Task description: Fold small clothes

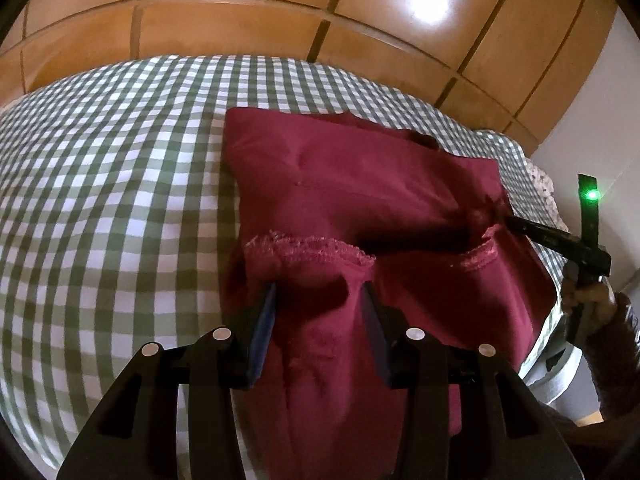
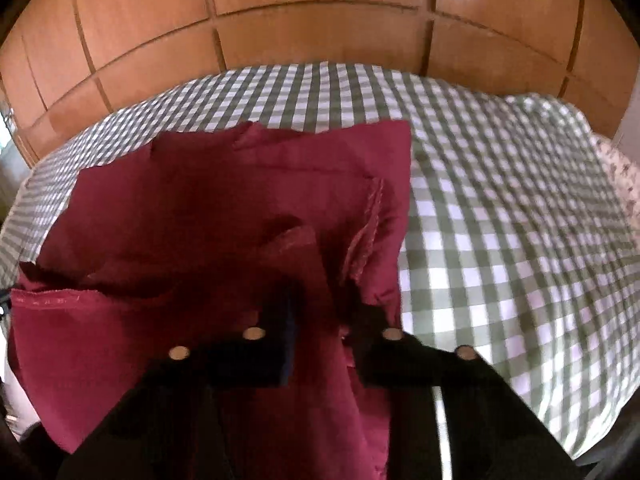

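Observation:
A dark red cloth garment (image 1: 360,184) lies on the green-and-white checked bedspread (image 1: 112,184). Its near part is lifted and folded toward the far part. My left gripper (image 1: 320,292) has its jaws apart, with the frayed near hem (image 1: 312,248) bunched between the fingers. My right gripper (image 2: 324,300) has cloth between its fingers at the garment's (image 2: 200,216) right edge; in the left wrist view it (image 1: 508,220) reaches into the cloth from the right. Whether either gripper pinches the cloth is not clear.
Wooden wardrobe doors (image 1: 280,12) stand behind the bed. A floral pillow (image 2: 624,176) lies at the bed's far right. The bedspread (image 2: 500,220) stretches out to the right of the garment. A white wall (image 1: 600,120) is at the right.

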